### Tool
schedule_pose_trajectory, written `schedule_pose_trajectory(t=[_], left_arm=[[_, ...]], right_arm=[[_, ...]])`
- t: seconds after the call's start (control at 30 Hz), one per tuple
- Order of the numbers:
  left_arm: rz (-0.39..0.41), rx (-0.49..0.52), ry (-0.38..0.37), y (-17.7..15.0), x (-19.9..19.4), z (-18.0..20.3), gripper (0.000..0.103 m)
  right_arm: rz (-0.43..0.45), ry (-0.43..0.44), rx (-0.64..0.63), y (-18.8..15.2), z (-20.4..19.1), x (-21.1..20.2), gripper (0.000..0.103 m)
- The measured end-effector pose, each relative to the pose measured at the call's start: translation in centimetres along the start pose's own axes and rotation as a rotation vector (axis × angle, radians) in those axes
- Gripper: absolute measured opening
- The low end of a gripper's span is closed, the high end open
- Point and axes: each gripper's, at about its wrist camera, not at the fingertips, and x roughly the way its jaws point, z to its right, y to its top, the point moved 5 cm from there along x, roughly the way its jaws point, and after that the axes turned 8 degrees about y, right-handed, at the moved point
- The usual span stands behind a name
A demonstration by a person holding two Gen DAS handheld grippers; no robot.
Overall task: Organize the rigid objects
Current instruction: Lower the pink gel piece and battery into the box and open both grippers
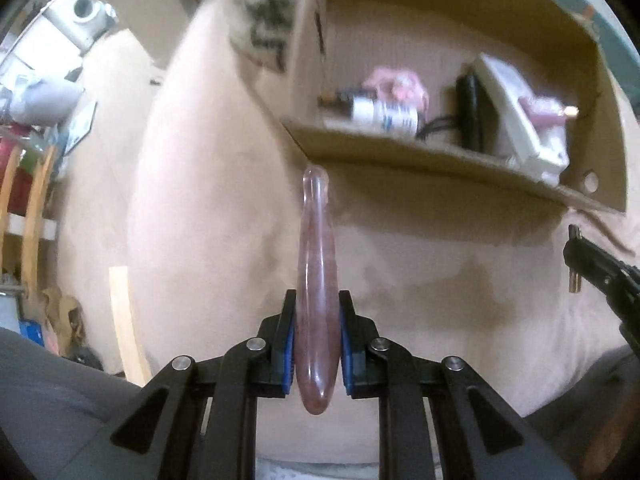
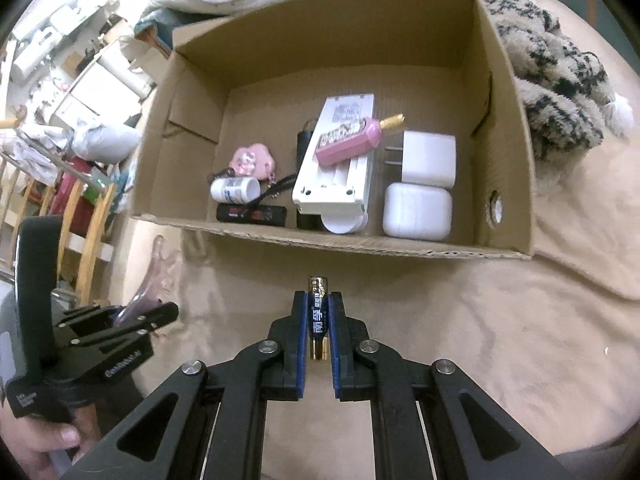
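Two grippers loaded, one item each; both items outside the box.

Left wrist view:
- Left gripper [image 1: 318,332]: fingers narrow, pads clamped on a pink translucent comb [image 1: 317,280], seen edge-on, pointing away from camera.
- Comb clear of the beige blanket [image 1: 200,200], just short of the near wall of the box [image 1: 420,156].
- Box contents visible but blurred: white bottle [image 1: 384,114], pink charm [image 1: 396,82], black cylinder [image 1: 470,108], white remote [image 1: 516,108].
- Right gripper [image 1: 600,276] at right edge, with a battery [image 1: 575,260] at its tip.

Right wrist view:
- Right gripper [image 2: 319,320]: fingers nearly shut, pads pressed on the battery [image 2: 319,316], held lengthwise, gold end toward the box [image 2: 504,128].
- Battery above the blanket [image 2: 480,340], near the front wall, not yet over the opening.
- Left gripper [image 2: 132,316] at lower left, carried by a hand [image 2: 44,440]; comb [image 2: 156,276] projecting from it, beside the front left corner of the box.
- Already in box: charm [image 2: 252,162], bottle [image 2: 234,189], black stick [image 2: 252,213], remote [image 2: 340,160] with pink lighter [image 2: 352,142] on top, white charger [image 2: 428,158], white case [image 2: 418,210].

Progress, judged: well advanced. Seven-odd items stowed. No further loose items seen on the blanket. Remaining: carry comb and battery over the front wall, lower, release inside.
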Motion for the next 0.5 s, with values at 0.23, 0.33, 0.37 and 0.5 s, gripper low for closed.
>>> schedule_pose_trajectory(t=[0.23,0.33,0.37,0.5], left_arm=[[0.157,-0.022,0.017,0.7,-3.9,-3.1,0.016],[0.215,-0.037,0.015,1.3,-5.4,-5.0,0.016],[0.232,-0.039,0.014,1.5,-5.4,-5.3,0.016],[0.327,-0.049,0.008,2.8,-8.8,-5.5,0.016]], right_arm=[[0.112,0.046,-0.025,0.7,-0.3,-3.7,0.011],[0.176,0.084,-0.026,1.2,-0.5,-5.4,0.011],[0.196,0.089,-0.028,1.4,-0.5,-5.7,0.011],[0.269,0.09,-0.045,2.8,-0.7,-7.1,0.011]])
